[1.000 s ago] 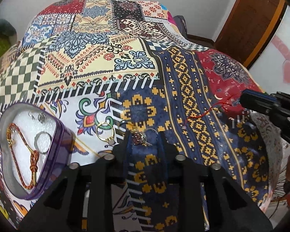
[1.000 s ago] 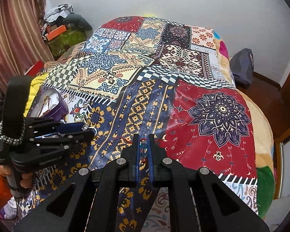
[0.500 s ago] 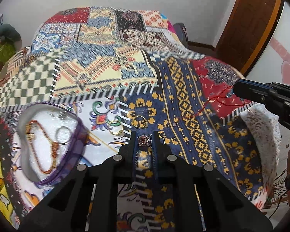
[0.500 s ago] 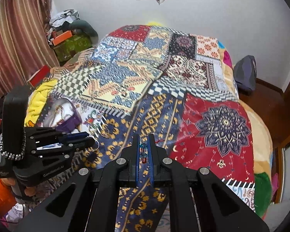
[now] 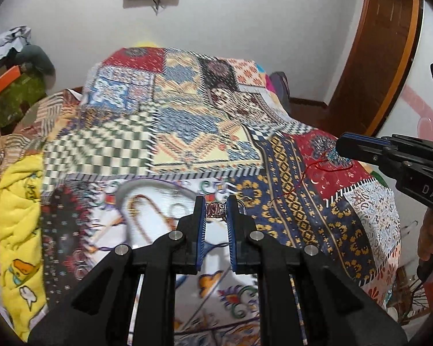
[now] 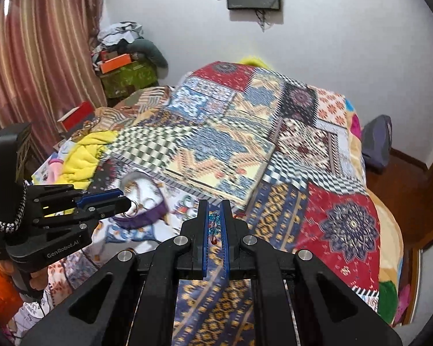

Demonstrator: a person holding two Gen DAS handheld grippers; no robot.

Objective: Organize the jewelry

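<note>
The left gripper (image 5: 215,212) pinches a small silver stone-set ring (image 5: 215,210); the right gripper (image 6: 214,219) pinches a limp red-corded blue bead bracelet (image 6: 213,225); both look light, slippery.

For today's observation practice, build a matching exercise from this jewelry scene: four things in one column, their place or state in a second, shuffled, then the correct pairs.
Things
1. ring with a dark stone
2. blue bead piece
3. purple box
4. red thread

Place or state
A. open on the bedspread, bracelet inside
B. pinched in the left hand-held gripper
C. trailing over the bedspread
D. pinched in the right hand-held gripper

Pairs: 1-B, 2-D, 3-A, 4-C
</note>
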